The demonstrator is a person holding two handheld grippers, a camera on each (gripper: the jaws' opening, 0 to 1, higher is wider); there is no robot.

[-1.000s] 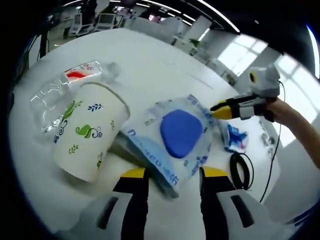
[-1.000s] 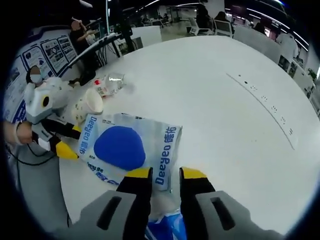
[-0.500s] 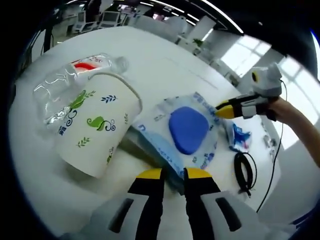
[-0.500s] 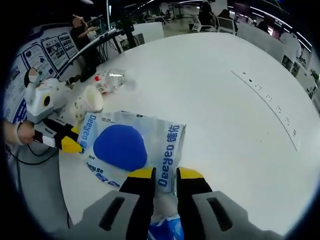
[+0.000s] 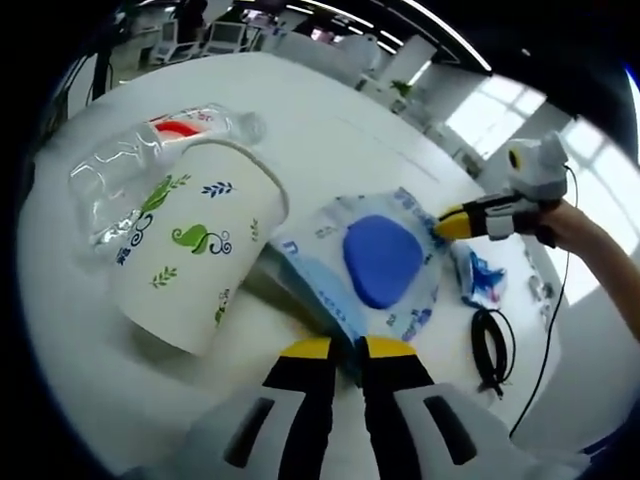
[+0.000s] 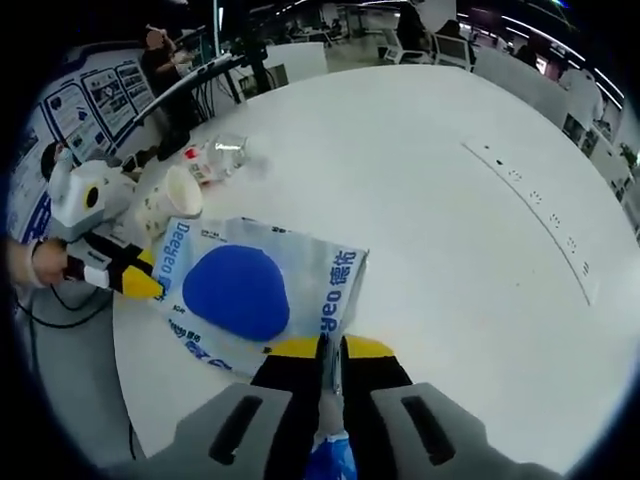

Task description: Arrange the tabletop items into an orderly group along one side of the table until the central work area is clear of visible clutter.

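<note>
On a round white table point(image 6: 440, 200), a clear plastic package printed in blue letters with a large blue oval pad inside point(image 5: 382, 262) lies flat near one edge, pinched from two opposite ends. In the left gripper view, the left gripper point(image 5: 337, 349) has its yellow-tipped jaws pressed together on the package's near edge, while the right gripper point(image 5: 447, 226) reaches in from the right, a hand behind it, its tip meeting the package's far corner. In the right gripper view, the right gripper point(image 6: 330, 349) is closed tight on the near edge of the package, by its printed lettering. Just beside the package stands a white paper cup with green and blue leaf prints point(image 5: 188, 260), touching a crushed clear plastic bottle with a red label point(image 5: 130, 170) lying on its side behind it. A small blue-and-white wrapper point(image 5: 478, 281) and a coiled black cable point(image 5: 487, 341) rest near the table's edge past the package.
</note>
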